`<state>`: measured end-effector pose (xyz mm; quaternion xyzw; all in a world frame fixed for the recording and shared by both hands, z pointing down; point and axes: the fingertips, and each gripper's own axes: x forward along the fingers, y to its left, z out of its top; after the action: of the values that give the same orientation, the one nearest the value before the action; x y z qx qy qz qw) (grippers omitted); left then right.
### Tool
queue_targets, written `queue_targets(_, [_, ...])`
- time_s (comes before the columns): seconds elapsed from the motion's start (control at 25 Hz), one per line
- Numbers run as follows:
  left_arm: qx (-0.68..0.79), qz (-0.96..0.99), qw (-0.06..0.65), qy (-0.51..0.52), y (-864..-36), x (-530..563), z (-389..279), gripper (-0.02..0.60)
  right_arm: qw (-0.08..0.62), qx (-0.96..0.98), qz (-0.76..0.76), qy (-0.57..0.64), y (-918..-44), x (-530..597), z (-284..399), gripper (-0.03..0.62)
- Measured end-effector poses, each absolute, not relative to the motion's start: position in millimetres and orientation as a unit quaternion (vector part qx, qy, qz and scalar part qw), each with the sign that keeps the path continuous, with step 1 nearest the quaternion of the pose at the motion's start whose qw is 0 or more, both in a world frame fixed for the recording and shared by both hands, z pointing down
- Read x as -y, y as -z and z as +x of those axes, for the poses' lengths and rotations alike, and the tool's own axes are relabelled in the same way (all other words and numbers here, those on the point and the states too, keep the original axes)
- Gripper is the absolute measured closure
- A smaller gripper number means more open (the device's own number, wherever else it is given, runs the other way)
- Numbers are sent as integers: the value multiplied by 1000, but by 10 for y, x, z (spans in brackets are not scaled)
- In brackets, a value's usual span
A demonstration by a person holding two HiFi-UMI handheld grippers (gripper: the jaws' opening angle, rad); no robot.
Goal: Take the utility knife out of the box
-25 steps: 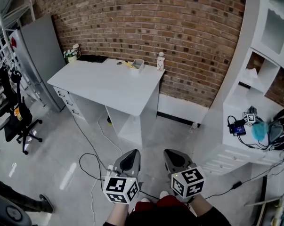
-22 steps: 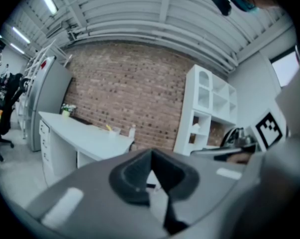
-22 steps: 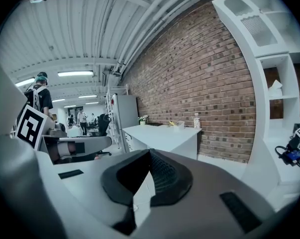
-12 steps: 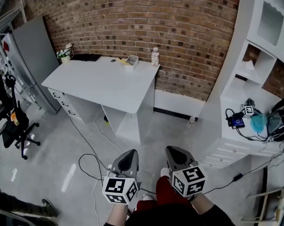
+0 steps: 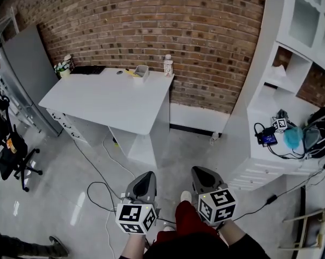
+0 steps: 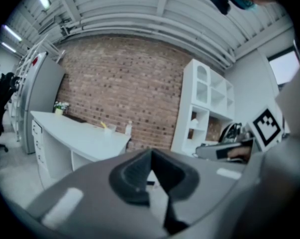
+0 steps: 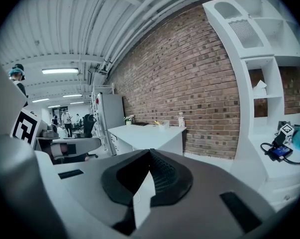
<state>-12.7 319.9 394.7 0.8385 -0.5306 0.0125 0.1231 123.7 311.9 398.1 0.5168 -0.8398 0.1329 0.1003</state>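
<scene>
Holding the left gripper [image 5: 145, 181] and right gripper [image 5: 201, 178] low, jaws pressed together and empty, the person is standing well apart from the white desk [image 5: 108, 99] bearing the likely box [image 5: 142, 72], presumably pre-approach.

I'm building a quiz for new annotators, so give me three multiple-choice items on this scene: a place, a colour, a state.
1. Where does the small box stand?
A) on the floor
B) at the back of the desk, near the brick wall
C) on the white shelves

2. What colour is the desk top?
A) black
B) red
C) white

3. How do the left gripper and right gripper stand?
A) both shut, empty
B) both wide open
C) one holds a knife

Answers: 1 B, the head view shows it at the desk's far edge; 2 C, it looks plain white in every view; 3 A, each gripper view shows the pads meeting with nothing between.
</scene>
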Motion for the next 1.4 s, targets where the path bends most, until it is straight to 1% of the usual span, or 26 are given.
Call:
queue_targets(0.6, [549, 824, 139, -34, -4169, -2161, -149, 578, 109, 847, 499, -151, -4171, -1996, 1235, 586])
queue_targets(1.04, [570, 805, 156, -47, -4290, -1324, -75, 578, 129, 854, 476, -164, -4304, -1128, 1325, 586])
queue_targets(1.4, [587, 790, 163, -60, -4343, -827, 0, 578, 127, 859, 466, -172, -4321, -562, 1488, 586])
